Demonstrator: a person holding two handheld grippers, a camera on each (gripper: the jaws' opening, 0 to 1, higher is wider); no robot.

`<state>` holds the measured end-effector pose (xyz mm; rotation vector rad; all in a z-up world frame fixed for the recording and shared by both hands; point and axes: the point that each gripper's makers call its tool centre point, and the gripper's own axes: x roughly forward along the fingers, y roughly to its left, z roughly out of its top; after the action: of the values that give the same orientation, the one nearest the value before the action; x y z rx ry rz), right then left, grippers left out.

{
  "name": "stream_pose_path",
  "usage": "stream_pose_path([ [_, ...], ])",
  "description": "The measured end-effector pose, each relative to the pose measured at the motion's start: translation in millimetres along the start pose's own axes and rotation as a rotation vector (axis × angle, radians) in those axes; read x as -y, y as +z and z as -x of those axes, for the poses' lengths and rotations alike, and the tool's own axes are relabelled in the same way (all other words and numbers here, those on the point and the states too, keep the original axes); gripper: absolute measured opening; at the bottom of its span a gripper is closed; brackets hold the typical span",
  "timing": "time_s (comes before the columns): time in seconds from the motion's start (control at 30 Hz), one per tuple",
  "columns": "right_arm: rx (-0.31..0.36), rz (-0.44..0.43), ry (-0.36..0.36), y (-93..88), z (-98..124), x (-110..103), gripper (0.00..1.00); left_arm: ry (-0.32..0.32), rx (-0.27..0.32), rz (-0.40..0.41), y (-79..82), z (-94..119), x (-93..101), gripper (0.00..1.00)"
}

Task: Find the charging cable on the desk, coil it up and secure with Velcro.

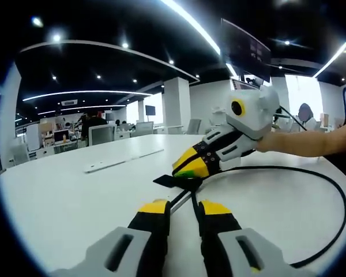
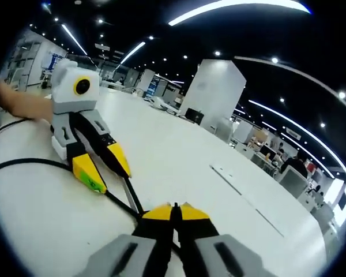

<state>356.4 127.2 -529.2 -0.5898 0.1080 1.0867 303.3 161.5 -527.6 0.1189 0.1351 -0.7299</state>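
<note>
Clearly both grippers' fingers pinch the black cable (image 1: 311, 173) (looped, running between them) on the desk (image 1: 63, 196).

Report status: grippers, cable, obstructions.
Left gripper and right gripper both shut on black cable. Cable loops loose on white desk. Velcro strap undone.

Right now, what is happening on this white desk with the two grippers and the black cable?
A person holds a gripper in each hand over the white desk and works on the black charging cable. The left gripper has its fingers close around the cable near the black Velcro strap. The right gripper has its fingers shut on the cable at the strap. The rest of the cable lies in one loose loop on the desk, not yet coiled or fastened.
</note>
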Motion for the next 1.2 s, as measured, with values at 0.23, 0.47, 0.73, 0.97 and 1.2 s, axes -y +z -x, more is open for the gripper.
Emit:
stream_pose_path([
  [0.23, -0.070, -0.030, 0.024, -4.3, -4.7, 1.1, 0.05, -0.001, -0.002, -0.003, -0.2, -1.1, 0.0, 0.20],
  [0.47, -0.113, -0.075, 0.059, -9.3, -8.2, 1.7, 0.05, 0.001, -0.002, -0.001, -0.6, -1.8, -0.4, 0.20],
  [0.73, -0.133, -0.097, 0.081, -12.3, -10.4, 2.2, 0.05, -0.011, -0.003, -0.004, -0.5, -3.8, 1.8, 0.19],
  [0.97, -0.170, -0.096, 0.097, -14.6, -12.3, 3.1, 0.05, -0.061, -0.016, 0.024, 1.6, -14.6, 14.2, 0.19],
  [1.2, -0.156, -0.182, 0.126, -16.4, -13.6, 6.8, 0.05, -0.091, 0.023, 0.104, 13.9, -20.2, 15.3, 0.21],
])
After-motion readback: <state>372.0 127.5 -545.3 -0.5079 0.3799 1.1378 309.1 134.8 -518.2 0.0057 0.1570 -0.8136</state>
